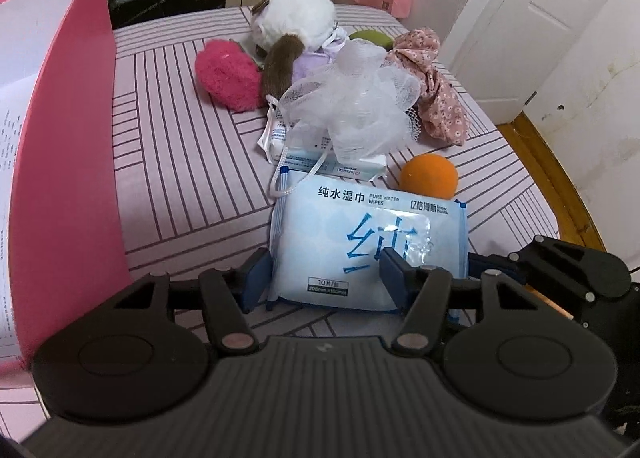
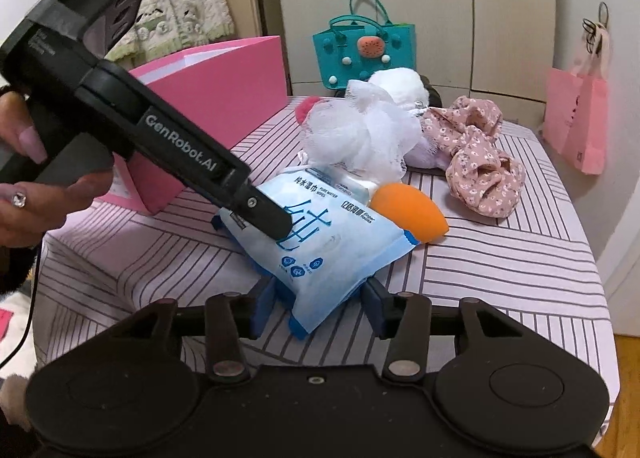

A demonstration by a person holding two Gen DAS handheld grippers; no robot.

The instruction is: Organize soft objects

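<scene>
though part-hidden, wipes pack (image 1: 366, 246) lengthwise away

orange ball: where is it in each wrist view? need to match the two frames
Left wrist: orange ball, right of centre, behind the wipes pack's far right corner and partly hidden by it.
Right wrist: orange ball, centre, looking elongated, against the pack's far edge.
Shared landmark: the white mesh bath pouf, just beyond the ball in both.

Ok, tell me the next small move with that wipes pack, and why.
Probably lift the wipes pack slightly and carry it toward the pink box. Both the left gripper and the right gripper have fingers clamped on it, its near end is off the bed, and the box stands open alongside.
</scene>
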